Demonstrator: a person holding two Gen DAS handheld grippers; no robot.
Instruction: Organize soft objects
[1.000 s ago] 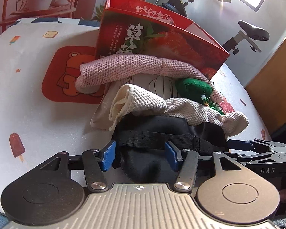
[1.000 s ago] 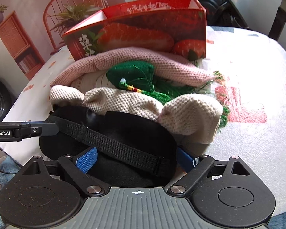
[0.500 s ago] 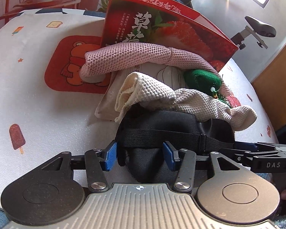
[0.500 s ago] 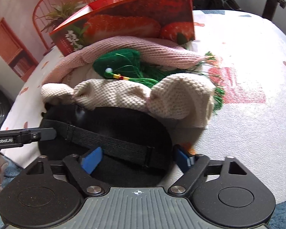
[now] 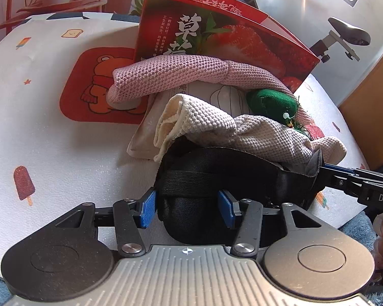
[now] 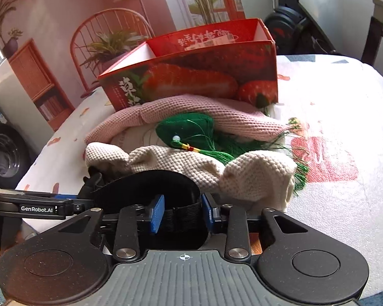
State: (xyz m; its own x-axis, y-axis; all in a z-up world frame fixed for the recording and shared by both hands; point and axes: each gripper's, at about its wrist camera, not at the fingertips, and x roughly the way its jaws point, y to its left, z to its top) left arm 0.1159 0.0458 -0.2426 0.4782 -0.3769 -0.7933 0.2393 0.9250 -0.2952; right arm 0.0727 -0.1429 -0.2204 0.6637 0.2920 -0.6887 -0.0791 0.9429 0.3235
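Note:
A black eye mask (image 5: 217, 176) with an elastic strap lies at the near end of a soft pile. My left gripper (image 5: 187, 207) is closed on its left end. My right gripper (image 6: 182, 213) is closed on its right end and strap (image 6: 183, 214), lifting it. Behind lie a cream knitted cloth (image 5: 217, 127), a green tasselled pouch (image 6: 189, 127), a pink knitted piece (image 5: 178, 76) and a beige printed bag (image 5: 145, 137). An open red strawberry box (image 6: 196, 76) stands behind the pile.
The pile rests on a white tablecloth (image 5: 51, 140) with ice-lolly prints and a red bear patch (image 5: 89, 89). An exercise bike (image 5: 344, 38) stands beyond the table on the right. A red chair (image 6: 107, 40) and shelves stand behind.
Both grippers have narrowed onto the eye mask. The right gripper has risen, lifting its end of the mask off the table; its view now looks higher over the box.

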